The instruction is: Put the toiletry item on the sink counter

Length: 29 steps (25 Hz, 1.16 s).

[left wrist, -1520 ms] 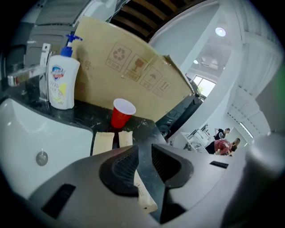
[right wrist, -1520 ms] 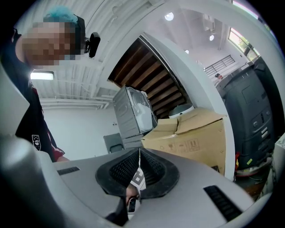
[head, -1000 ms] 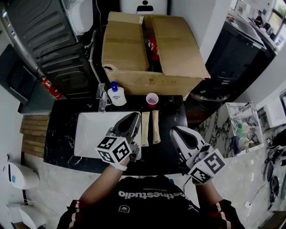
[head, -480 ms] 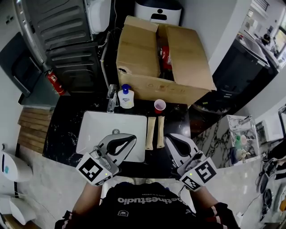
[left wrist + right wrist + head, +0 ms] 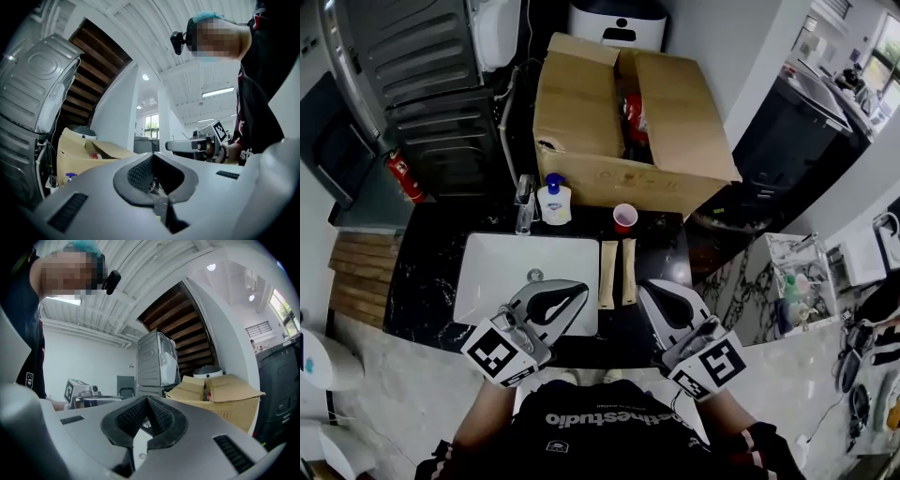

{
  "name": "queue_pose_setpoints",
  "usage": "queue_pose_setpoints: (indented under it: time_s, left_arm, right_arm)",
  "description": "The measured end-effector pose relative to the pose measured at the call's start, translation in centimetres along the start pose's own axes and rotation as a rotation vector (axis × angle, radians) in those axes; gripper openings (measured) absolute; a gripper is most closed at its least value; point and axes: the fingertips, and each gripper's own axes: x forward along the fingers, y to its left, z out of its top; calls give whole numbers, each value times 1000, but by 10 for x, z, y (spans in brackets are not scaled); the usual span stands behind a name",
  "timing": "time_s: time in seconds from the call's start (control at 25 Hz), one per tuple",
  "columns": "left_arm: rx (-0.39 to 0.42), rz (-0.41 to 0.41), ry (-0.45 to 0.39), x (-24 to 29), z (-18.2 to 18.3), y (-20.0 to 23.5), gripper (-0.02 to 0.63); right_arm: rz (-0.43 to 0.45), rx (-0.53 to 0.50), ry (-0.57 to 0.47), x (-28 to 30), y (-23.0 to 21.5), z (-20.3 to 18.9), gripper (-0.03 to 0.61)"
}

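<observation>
- Toiletry items: first tube (image 5: 607, 274) and second tube (image 5: 627, 270), both long, flat and beige, are lying side by side on the black marbled table (image 5: 427, 272), just right of the white rectangular sink (image 5: 483, 281).
- Left gripper (image 5: 579, 285): is hovering over the sink's near right corner, its fingers pressing together on nothing.
- Right gripper (image 5: 645, 285): is hovering near the tubes' near ends, its fingers likewise meeting, empty.
- Behind: a blue-capped soap bottle (image 5: 552, 201), a red cup (image 5: 624, 217) and an open cardboard box (image 5: 581, 112).

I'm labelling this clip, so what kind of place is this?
Probably a washroom-style setup inside a workshop or lab: a white sink and faucet in a black counter, a pump bottle beside the faucet, and an open cardboard box behind.
</observation>
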Motion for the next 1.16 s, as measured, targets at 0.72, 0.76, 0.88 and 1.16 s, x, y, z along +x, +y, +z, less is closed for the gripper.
queue_pose_setpoints:
  time_s: [0.72,0.76,0.88,1.16]
  left_arm:
    - [-126,-30,29,22,-17,-8,14]
    - [-132,-35,30,23,-18,-9,14]
    - [-128,-47,37,25,-19,-13,14]
    - [-146,-56,37,25,-20,-14,14]
  right_arm:
    - [-46,12,22,-4,-10,-7,37]
    - [-48,15,20,-4,-11,-7,37]
    - [-53,22,16,-5,-11,-6,37]
    - [-49,44,5,-6,-8,-7,37]
